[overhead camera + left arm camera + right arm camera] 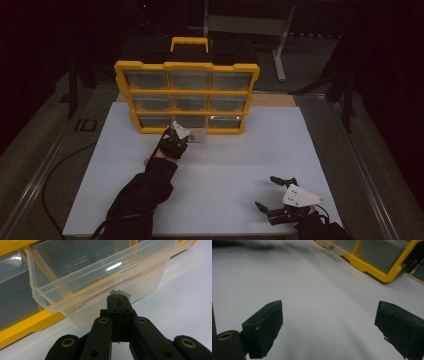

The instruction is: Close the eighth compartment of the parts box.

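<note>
Drawer: clear plastic drawer [100,277], pulled partway from the yellow organizer's [187,95] bottom row, nothing seen inside.
Left claw [117,298]: pinched on the drawer's front tab.
Right claw [329,325]: wide, over the white desk [225,160].

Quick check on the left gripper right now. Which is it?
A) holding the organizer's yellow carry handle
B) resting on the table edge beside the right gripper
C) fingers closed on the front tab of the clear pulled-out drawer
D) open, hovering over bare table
C: in the left gripper view the left gripper has its fingers pressed together on the small tab of the clear drawer, which sticks out of the yellow organizer.
</note>
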{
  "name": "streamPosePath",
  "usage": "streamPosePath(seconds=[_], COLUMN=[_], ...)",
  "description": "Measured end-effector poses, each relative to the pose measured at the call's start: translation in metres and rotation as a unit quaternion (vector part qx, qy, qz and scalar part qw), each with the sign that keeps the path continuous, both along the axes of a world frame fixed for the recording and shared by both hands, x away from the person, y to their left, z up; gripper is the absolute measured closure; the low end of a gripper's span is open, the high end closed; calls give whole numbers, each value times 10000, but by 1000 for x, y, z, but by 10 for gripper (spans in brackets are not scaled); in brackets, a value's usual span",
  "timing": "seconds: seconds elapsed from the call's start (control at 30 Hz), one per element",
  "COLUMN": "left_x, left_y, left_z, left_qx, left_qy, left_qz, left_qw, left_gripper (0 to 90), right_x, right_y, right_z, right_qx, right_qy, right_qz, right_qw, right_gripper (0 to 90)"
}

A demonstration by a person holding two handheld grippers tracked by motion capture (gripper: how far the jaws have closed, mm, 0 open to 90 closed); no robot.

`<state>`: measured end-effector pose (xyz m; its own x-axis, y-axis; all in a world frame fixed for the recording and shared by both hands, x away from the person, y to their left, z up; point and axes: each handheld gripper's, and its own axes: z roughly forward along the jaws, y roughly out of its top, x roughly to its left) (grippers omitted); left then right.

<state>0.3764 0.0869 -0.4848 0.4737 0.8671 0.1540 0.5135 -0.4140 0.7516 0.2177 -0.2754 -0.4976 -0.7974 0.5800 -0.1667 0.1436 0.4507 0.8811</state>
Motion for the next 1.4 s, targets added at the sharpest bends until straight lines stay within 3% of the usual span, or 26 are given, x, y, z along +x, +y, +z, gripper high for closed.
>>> streamPosePath(seconds=[1.4], left_x=[28], left_y=[3], left_z=[1], left_qx=[66], left_qy=[-27], left_qz=[31], left_qw=[10000], left_gripper=[890], right_x=[0], right_y=[0], right_z=[0], right_qx=[4], right_qy=[11], right_qz=[-14], right_qw=[10000], right_gripper=[81])
